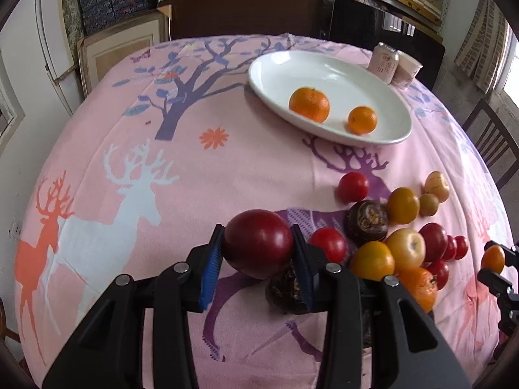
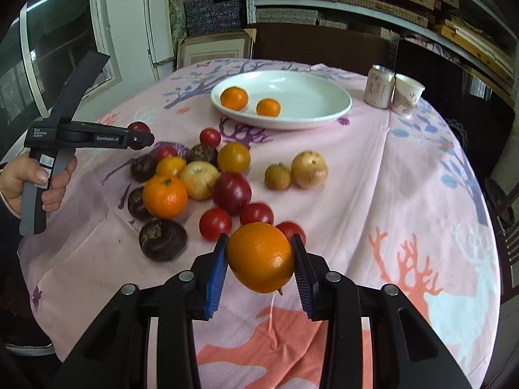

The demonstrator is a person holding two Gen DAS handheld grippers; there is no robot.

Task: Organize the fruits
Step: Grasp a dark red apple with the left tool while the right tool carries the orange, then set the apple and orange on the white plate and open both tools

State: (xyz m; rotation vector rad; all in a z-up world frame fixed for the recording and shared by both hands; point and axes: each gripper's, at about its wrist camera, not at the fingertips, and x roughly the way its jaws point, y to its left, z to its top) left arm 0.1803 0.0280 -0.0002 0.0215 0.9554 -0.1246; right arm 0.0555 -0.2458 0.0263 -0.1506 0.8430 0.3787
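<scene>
The pink deer-print tablecloth covers a round table. A white oval plate at the far side holds two mandarins. A can and a paper cup stand touching, just beside the plate. Loose fruit lies heaped near the front edge: mandarins, red tomatoes, yellow fruits and dark wrinkled pieces.

The left gripper is clamped across the sides of a dark red plum, lifted clear of the cloth. The right gripper grasps an orange at its widest part, also raised.

Assessment: both fruits appear light, round and smooth-skinned, liable to roll and bruise. Grip across the middle with moderate pressure only.
</scene>
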